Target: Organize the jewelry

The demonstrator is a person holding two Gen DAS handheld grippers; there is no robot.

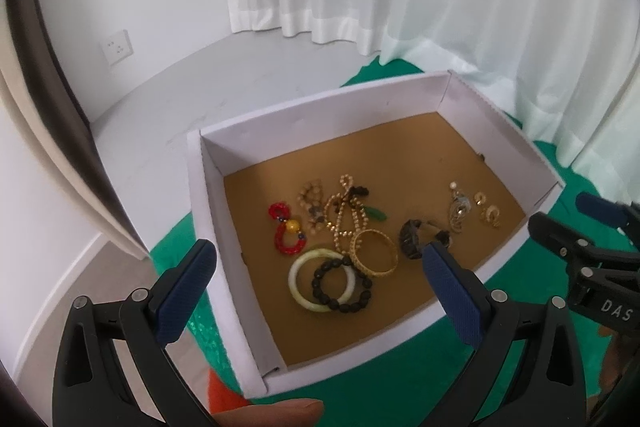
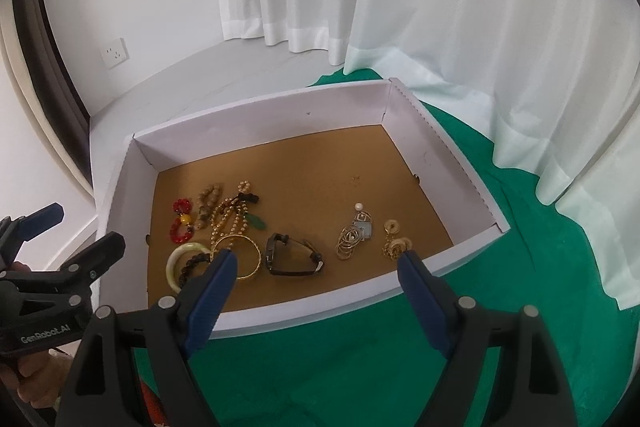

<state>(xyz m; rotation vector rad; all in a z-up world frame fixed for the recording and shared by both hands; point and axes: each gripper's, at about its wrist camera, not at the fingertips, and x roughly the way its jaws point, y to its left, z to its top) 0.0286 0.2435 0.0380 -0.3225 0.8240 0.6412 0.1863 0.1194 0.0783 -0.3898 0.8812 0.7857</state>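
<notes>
Item: jewelry lot in a shallow white box with a brown floor, set on green cloth; whether a desk lies under the cloth I cannot tell.

Nearest: my left gripper and right gripper, both hovering at the box's near wall with jaws spread wide and nothing between them.

Near left of the box: a pale jade bangle with a dark bead bracelet lying across it; a gold bangle touches both.

Near centre: a dark watch, standing apart.

Left, farther in: a red bead bracelet, a tan bead bracelet and a gold bead chain with a green pendant, tangled together.

Right: a pearl drop earring cluster and gold hoop earrings, just beside each other.

Far half of the floor: bare.

Step in hand, as I judge it: between grasps. The pieces already fall roughly by kind, bracelets left, earrings right, which fits either a sort nearly finished or a tangle awaiting separation. Any next grasp calls for a fine pinch on one piece without dragging its neighbours.
</notes>
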